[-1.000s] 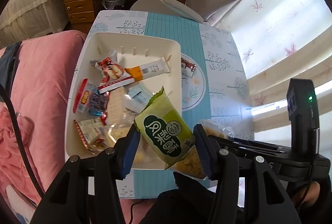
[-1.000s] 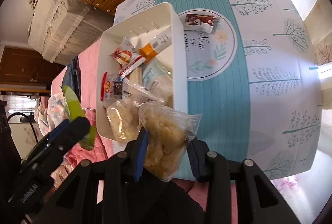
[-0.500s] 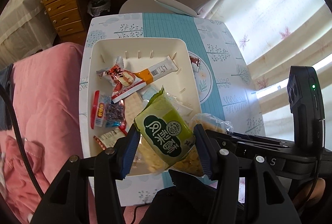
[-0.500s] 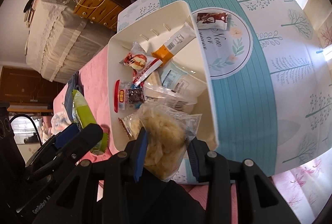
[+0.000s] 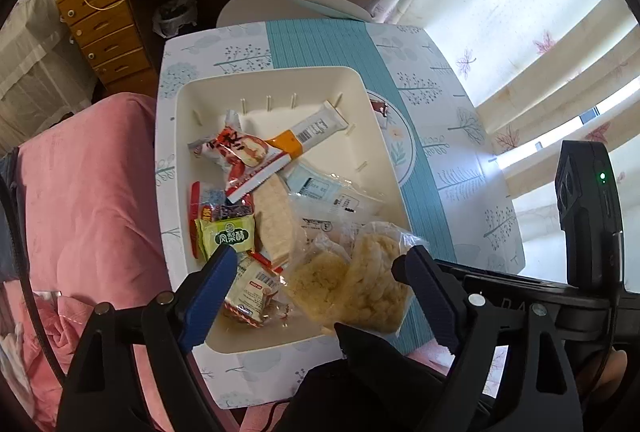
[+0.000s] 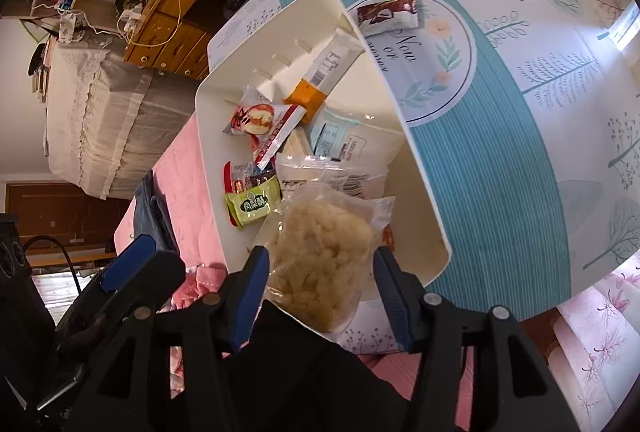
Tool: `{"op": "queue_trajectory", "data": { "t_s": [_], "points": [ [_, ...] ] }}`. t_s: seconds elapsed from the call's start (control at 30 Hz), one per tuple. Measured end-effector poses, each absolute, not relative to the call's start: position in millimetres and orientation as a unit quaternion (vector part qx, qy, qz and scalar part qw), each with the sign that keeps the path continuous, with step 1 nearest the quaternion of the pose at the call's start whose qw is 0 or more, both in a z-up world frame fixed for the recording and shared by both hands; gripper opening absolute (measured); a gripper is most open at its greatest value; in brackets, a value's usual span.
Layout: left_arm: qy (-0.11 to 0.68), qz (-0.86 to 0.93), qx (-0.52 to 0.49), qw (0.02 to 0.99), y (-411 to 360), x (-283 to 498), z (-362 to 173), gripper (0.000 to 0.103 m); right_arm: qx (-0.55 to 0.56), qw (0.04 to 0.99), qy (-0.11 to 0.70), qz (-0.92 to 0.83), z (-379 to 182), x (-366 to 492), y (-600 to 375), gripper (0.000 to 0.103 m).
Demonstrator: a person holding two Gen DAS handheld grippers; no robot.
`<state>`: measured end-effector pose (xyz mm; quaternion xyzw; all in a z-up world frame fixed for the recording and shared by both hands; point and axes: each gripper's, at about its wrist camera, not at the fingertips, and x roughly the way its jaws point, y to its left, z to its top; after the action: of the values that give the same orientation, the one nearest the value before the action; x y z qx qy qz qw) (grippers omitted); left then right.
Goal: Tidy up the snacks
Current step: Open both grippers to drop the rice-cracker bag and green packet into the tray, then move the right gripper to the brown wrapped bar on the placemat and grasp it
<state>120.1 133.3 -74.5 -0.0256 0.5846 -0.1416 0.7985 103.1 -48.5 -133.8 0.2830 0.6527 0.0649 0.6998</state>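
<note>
two opening grippers, left gripper empty, right gripper around puffed-rice bag; "凤梨酥" packet

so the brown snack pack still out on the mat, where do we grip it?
Brown snack pack lies flat on the round print of the table mat, beside the tray wall. Come from above, pads across its short width at mid-body; keep clear of the tray wall.

Your white bin hides most of the brown snack packet on the counter behind its far wall; the lowest wrappers lie buried under others, labels unreadable.
</note>
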Motion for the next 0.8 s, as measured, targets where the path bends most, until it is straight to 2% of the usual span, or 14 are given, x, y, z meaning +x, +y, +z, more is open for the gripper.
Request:
{"op": "queue_trajectory", "data": {
  "t_s": [0.43,0.8],
  "points": [
    [0.594,-0.124,-0.066,0.792,105,123,-85,0.085,0.278,0.71,0.645,0.052,-125,104,-93,0.059],
    [0.596,-0.064,-0.113,0.792,55,127,-99,0.085,0.22,0.723,0.65,0.083,-128,139,-148,0.06]
  ]
}}
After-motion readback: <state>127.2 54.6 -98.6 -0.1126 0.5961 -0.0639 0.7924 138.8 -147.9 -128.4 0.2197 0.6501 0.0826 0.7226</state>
